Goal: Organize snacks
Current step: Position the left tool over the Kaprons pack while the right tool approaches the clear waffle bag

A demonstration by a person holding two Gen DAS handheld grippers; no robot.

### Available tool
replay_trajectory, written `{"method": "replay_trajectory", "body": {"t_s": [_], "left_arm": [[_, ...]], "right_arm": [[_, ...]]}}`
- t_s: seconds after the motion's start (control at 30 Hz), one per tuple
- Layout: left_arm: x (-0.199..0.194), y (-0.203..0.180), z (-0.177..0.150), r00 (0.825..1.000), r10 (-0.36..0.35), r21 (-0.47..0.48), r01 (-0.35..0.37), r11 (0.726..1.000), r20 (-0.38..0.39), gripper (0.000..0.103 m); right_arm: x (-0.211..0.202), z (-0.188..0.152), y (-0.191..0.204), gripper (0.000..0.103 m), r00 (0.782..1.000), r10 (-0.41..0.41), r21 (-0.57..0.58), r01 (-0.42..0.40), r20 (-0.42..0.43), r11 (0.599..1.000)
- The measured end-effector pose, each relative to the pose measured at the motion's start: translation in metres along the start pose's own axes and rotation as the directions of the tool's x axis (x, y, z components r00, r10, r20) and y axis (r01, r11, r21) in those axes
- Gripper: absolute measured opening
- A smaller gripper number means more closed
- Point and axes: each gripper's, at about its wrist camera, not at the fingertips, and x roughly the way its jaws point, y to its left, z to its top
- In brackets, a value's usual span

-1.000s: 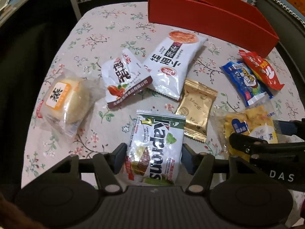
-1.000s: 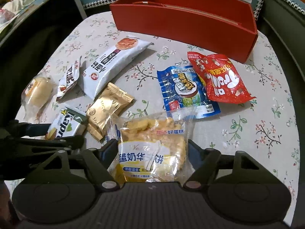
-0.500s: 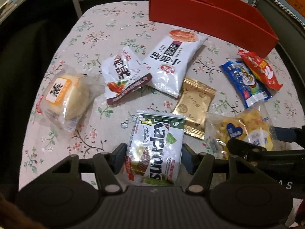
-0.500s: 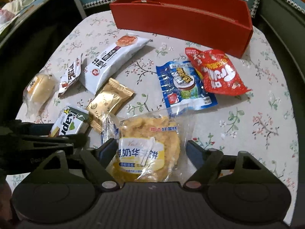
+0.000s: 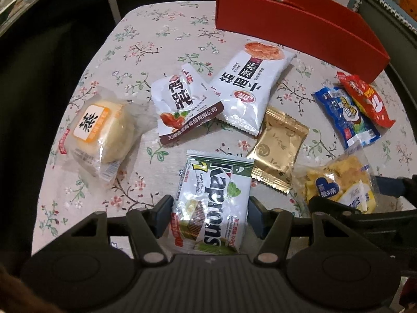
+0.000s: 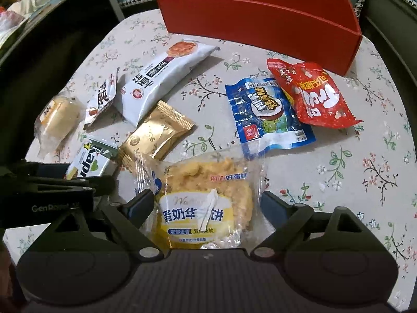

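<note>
My left gripper [image 5: 208,212] is shut on a white and green Kaprons wafer pack [image 5: 212,203], held between both fingers; the pack also shows in the right wrist view [image 6: 88,163]. My right gripper [image 6: 206,206] is shut on a clear pack of yellow egg waffle cake [image 6: 206,203], which shows at the lower right of the left wrist view [image 5: 338,185]. A red open box [image 5: 299,26] stands at the table's far side, and it also shows in the right wrist view [image 6: 260,18].
On the floral tablecloth [image 6: 365,169] lie a gold packet [image 5: 278,148], a long white packet [image 5: 250,91], a small white packet [image 5: 185,104], a wrapped bun [image 5: 99,130], a blue packet [image 6: 268,114] and a red packet [image 6: 312,94]. The table's left edge drops into dark.
Both grippers have lifted a little with their packs. The egg waffle pack has shifted in the right gripper's jaws and the whole scene has slid slightly back.
</note>
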Motion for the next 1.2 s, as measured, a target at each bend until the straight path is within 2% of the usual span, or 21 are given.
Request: {"method": "replay_trajectory", "body": {"t_s": [0.1, 0.23, 0.37, 0.57, 0.6, 0.77, 0.9, 0.97, 1.13, 1.2], "left_arm": [[-0.001, -0.001, -0.001, 1.000, -0.006, 0.007, 0.006, 1.000, -0.003, 0.088], [-0.003, -0.002, -0.002, 1.000, -0.019, 0.008, 0.019, 1.000, -0.008, 0.088], [-0.007, -0.003, -0.002, 0.999, -0.046, 0.005, 0.046, 0.999, -0.012, 0.088], [-0.007, -0.006, -0.004, 0.999, -0.045, 0.015, 0.045, 0.999, -0.012, 0.088], [-0.007, -0.006, -0.005, 0.999, -0.041, 0.016, 0.042, 0.999, -0.013, 0.088], [-0.008, -0.003, -0.003, 0.999, -0.047, -0.007, 0.047, 0.999, -0.008, 0.088], [-0.004, 0.002, -0.002, 1.000, -0.026, -0.018, 0.026, 0.999, -0.017, 0.088], [-0.003, 0.004, -0.003, 1.000, -0.016, -0.021, 0.015, 1.000, -0.017, 0.088], [-0.002, 0.009, -0.002, 1.000, -0.004, -0.035, 0.004, 0.999, -0.015, 0.087], [-0.002, 0.008, -0.002, 1.000, -0.012, -0.031, 0.012, 0.999, -0.017, 0.088]], "right_arm": [[-0.004, -0.002, 0.002, 0.083, 1.000, -0.019, -0.008, 0.019, 0.009, 1.000], [-0.011, -0.004, 0.000, 0.080, 1.000, -0.017, -0.008, 0.017, 0.011, 1.000], [-0.023, -0.003, -0.002, 0.072, 1.000, 0.019, 0.015, -0.019, 0.021, 1.000], [-0.022, -0.005, -0.005, 0.071, 1.000, 0.008, 0.012, -0.008, 0.025, 1.000], [-0.021, -0.004, -0.006, 0.072, 1.000, 0.006, 0.015, -0.007, 0.025, 1.000], [-0.017, -0.005, -0.002, 0.089, 1.000, -0.016, 0.012, 0.016, 0.015, 1.000], [-0.009, -0.005, 0.003, 0.091, 1.000, -0.030, -0.007, 0.030, 0.008, 1.000], [-0.002, -0.005, 0.000, 0.096, 1.000, -0.022, 0.015, 0.023, -0.009, 1.000], [0.003, -0.006, 0.004, 0.101, 0.999, -0.045, -0.006, 0.046, 0.013, 0.999], [0.001, -0.008, 0.006, 0.099, 0.999, -0.050, -0.015, 0.050, 0.019, 0.999]]}}
